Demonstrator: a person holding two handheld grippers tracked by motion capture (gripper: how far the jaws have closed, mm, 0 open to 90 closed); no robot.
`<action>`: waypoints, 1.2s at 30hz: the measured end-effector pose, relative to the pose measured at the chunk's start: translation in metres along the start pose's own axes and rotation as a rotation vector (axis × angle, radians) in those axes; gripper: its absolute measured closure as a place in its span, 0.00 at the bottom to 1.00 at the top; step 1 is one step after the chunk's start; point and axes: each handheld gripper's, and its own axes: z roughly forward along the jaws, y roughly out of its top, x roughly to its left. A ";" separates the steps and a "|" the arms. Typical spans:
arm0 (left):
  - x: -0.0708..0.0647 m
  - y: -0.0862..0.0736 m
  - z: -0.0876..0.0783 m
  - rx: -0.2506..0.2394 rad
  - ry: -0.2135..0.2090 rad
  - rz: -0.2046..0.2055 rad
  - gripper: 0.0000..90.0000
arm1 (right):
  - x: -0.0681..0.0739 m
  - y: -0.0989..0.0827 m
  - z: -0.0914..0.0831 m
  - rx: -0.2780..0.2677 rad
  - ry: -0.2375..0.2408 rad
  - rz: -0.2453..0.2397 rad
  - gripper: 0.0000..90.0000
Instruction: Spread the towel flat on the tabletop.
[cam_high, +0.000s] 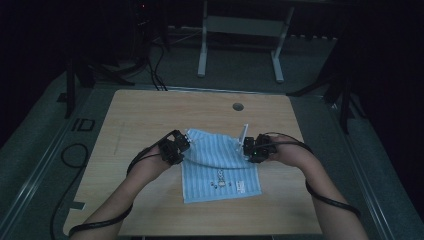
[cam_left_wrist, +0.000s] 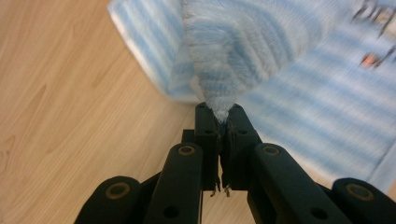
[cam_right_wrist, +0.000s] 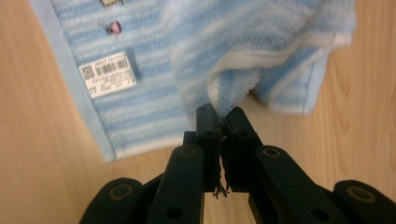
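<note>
- The towel (cam_high: 220, 167) — one, blue-and-white striped — lies near the middle of the table (cam_high: 150, 115), its near part flat on the wood and its far edge lifted and folding toward me.
- My left gripper (cam_high: 181, 142) has its jaws pinched tight on the towel's far-left corner; in the left gripper view the cloth (cam_left_wrist: 233, 56) bunches into a point right between the pads, with no gap showing.
- My right gripper (cam_high: 248, 146) is clamped the same way on the far-right corner — in the right gripper view the pinched fold (cam_right_wrist: 229, 88) hangs out of the closed jaws.
- Two grippers, then, one corner each, both holding the cloth just above the tabletop.
- One white label (cam_right_wrist: 108, 73) with a barcode sits on the flat part of the towel, near its right edge.
- One small round hole (cam_high: 238, 106) marks the table's far side.
</note>
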 end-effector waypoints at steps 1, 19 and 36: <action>0.002 -0.003 0.000 0.010 0.019 -0.005 0.96 | 0.003 -0.006 -0.003 -0.002 -0.009 0.003 0.95; -0.023 -0.036 0.017 0.016 -0.060 -0.009 0.63 | 0.051 -0.051 0.017 -0.036 0.044 0.033 0.87; -0.091 -0.024 0.036 0.063 -0.275 0.257 0.50 | 0.076 -0.030 0.051 0.036 0.069 -0.148 0.67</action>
